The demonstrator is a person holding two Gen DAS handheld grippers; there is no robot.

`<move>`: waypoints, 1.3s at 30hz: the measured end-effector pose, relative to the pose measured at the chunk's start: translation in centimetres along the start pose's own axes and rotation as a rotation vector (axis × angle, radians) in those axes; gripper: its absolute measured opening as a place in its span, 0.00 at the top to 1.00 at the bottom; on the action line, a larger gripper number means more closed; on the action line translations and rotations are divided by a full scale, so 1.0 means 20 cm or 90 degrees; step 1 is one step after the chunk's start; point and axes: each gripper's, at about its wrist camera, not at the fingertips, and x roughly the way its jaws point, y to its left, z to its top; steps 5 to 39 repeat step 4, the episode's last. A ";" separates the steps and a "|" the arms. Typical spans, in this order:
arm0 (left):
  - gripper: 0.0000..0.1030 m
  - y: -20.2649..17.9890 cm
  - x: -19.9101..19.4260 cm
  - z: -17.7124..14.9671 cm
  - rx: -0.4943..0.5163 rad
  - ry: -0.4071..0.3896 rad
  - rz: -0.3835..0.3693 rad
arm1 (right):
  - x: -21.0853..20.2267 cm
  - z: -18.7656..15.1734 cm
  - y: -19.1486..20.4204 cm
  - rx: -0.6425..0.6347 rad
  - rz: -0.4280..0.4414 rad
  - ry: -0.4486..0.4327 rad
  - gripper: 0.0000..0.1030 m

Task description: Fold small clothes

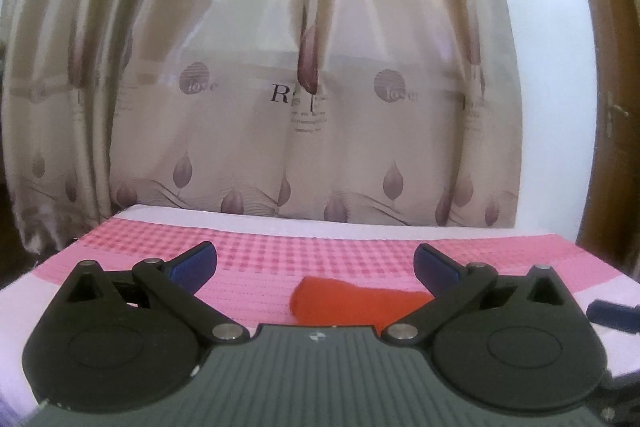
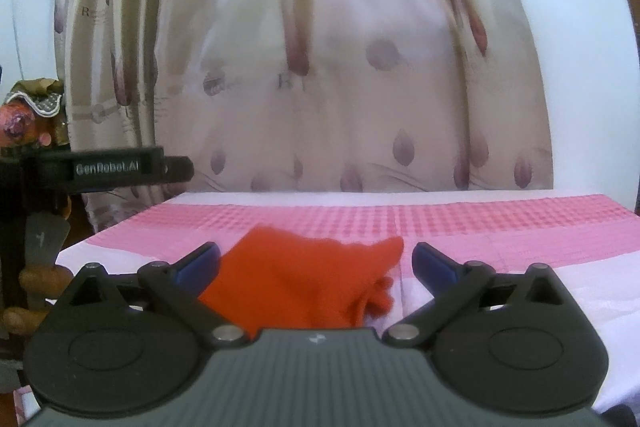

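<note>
A small red garment (image 1: 352,301) lies on the pink checked cloth (image 1: 320,251) of the table, just ahead of my left gripper (image 1: 316,261), which is open and empty above it. In the right wrist view the same red garment (image 2: 304,279) lies bunched, with a ruffled edge at its right, between and below the open fingers of my right gripper (image 2: 316,261). Both grippers have blue pads. Neither holds the garment. The left gripper's body (image 2: 108,169) shows at the left edge of the right wrist view.
A beige curtain (image 1: 304,87) with purple leaf prints hangs close behind the table. A white wall and a brown door (image 1: 612,115) are at the right. A dark blue finger tip of the other gripper (image 1: 614,315) shows at the right. Brown ornaments (image 2: 28,115) stand at the left.
</note>
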 end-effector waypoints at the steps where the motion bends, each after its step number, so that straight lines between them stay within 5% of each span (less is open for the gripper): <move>1: 0.00 0.00 0.00 0.00 0.000 0.000 0.000 | 0.00 0.00 0.00 0.000 -0.002 0.000 0.00; 39: 0.00 0.00 0.02 0.00 -0.005 0.015 -0.002 | 0.00 0.00 0.00 0.003 -0.009 0.001 0.00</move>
